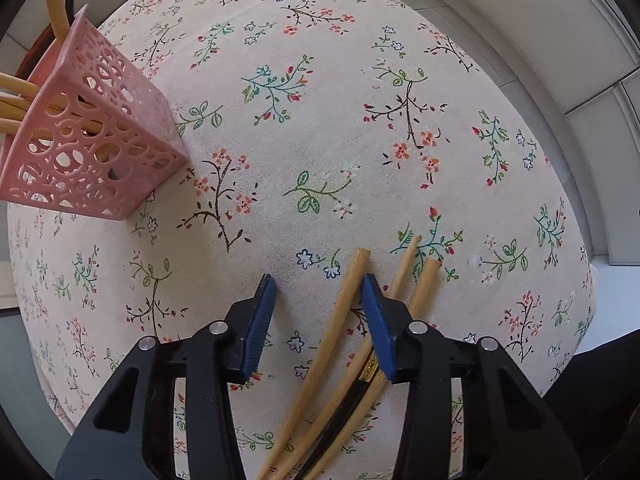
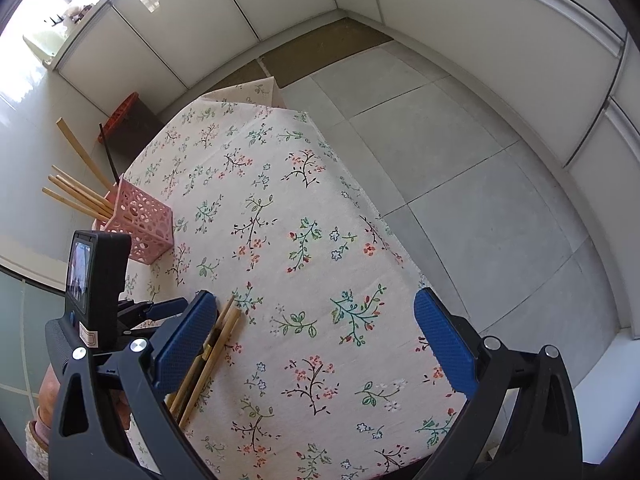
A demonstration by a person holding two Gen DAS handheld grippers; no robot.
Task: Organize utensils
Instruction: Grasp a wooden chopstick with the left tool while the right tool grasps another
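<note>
The left gripper [image 1: 320, 284] points straight down at the flowered tablecloth [image 1: 320, 120] near the table's front edge, its blue pads partly spread. 1 bamboo chopstick [image 1: 340, 308] lies in the gap between them, close against the right-hand pad, though neither pad visibly presses it yet. At least 2 more bamboo chopsticks [image 1: 420, 292] and a dark utensil with a gold band [image 1: 366, 374] lie just beyond that pad, crossing under it.

The right gripper [image 2: 316, 324] hangs over the same end of the table with its pads spread wide and nothing between them, well clear of the loose pile [image 2: 224, 332].

The pink lattice holder [image 1: 92, 140] stands near the table's far-left edge, well apart from the pile, with several sticks [image 2: 76, 196] already leaning out of it.

The risks from here seem to come from how crowded the pile is. The right-hand pad sits over the neighbouring sticks, so a squeeze may trap 2 of them, or nip 1 off-centre so that it pivots and slips on the lift. The round bamboo could also roll away on the cloth as the pads meet it. A grip near the stick's end would let the long tail swing, drag the others toward the table's edge, or knock the holder when it is carried over.
</note>
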